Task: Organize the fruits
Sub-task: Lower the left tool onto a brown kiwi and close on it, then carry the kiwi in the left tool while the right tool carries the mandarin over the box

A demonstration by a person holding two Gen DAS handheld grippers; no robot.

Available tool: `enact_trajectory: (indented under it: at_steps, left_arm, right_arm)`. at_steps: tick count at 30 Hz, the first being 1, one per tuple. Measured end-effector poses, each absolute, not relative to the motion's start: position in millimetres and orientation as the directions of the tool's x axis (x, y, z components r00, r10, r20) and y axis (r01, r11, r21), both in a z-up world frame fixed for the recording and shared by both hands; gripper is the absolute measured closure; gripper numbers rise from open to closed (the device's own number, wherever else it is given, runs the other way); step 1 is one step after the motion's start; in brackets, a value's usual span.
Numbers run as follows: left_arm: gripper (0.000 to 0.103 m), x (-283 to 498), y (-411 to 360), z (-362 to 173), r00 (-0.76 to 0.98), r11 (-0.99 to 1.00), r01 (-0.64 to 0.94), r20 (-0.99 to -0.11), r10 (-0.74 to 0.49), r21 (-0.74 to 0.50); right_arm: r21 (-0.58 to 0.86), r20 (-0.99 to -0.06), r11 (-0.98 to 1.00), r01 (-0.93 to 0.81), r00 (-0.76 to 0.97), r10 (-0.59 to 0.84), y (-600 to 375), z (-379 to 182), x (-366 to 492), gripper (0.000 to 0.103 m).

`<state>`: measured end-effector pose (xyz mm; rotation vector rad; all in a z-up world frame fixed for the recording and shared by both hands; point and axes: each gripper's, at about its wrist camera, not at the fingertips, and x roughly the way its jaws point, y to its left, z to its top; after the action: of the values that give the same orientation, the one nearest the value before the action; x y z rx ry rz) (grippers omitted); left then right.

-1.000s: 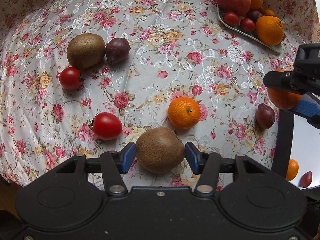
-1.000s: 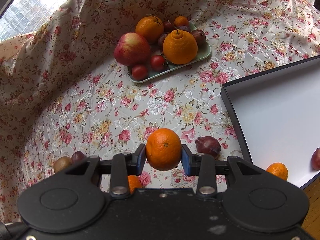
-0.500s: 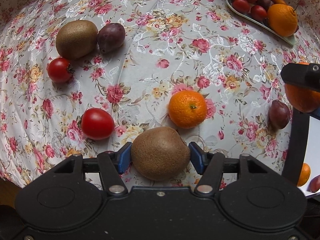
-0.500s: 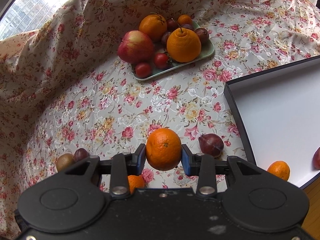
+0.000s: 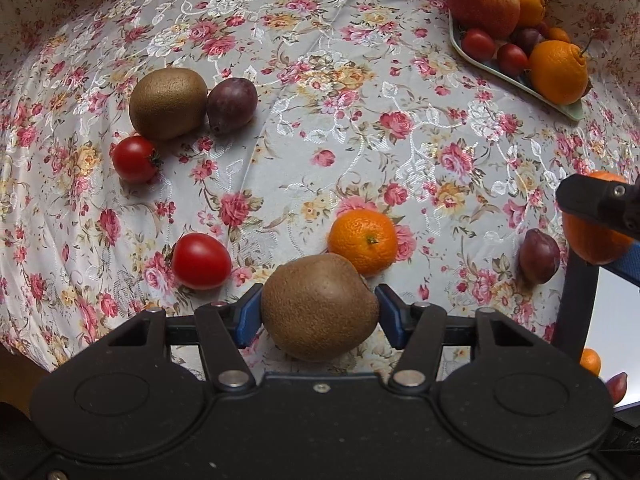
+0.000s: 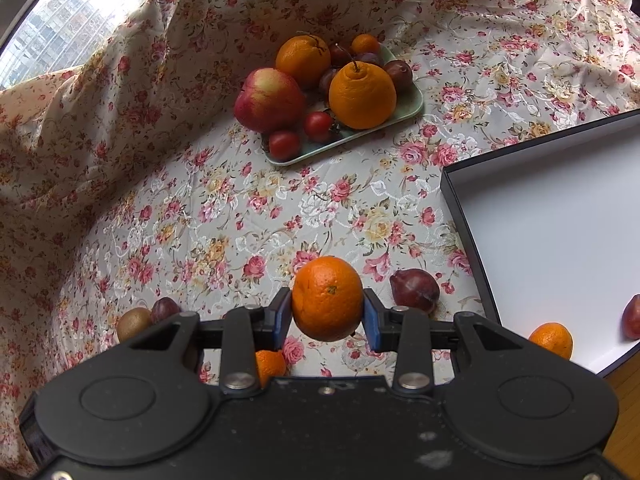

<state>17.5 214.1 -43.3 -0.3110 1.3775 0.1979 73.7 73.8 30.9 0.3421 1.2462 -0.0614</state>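
My left gripper is shut on a brown kiwi and holds it just above the floral cloth. A loose tangerine lies right behind it. My right gripper is shut on an orange, held above the cloth; it also shows at the right edge of the left wrist view. A dark plum lies to its right, beside the black-rimmed white box. The box holds a tangerine and a plum.
On the cloth lie a second kiwi, a plum and two tomatoes. A green tray at the back holds an apple, oranges, plums and tomatoes. The cloth rises in folds at the back and left.
My left gripper has closed on the kiwi and lifted it slightly off the cloth. My right gripper has shifted a little with the orange still in it.
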Motion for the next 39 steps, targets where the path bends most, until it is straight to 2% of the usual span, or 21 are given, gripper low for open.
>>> enact_trajectory:
  at_steps: [10,22,34,39]
  left_arm:
    - [0.041,37.5,177.1,1.6,0.28,0.959,-0.257,-0.959,-0.047,-0.122]
    - [0.041,59.5,82.1,23.7,0.335,0.985,-0.102,-0.937,-0.096,-0.138]
    - [0.041,66.7,-10.5,18.3,0.361,0.99,0.125,-0.926,-0.105,-0.063]
    - [0.041,67.6,-26.0,4.1,0.29,0.981,0.168,-0.947,-0.139,-0.092]
  right_arm:
    - [0.183,-0.929,0.948,0.26,0.361,0.08,39.3,48.1,73.5,0.065]
    - [0.148,-0.918,0.897,0.418,0.395,-0.032,-68.1,54.4,79.1,0.065]
    - [0.166,-0.896,0.8,0.577,0.427,-0.122,-173.5,48.3,61.7,0.065]
    - [0.097,-0.896,0.784,0.613,0.397,-0.199,-196.7,36.6,48.7,0.065]
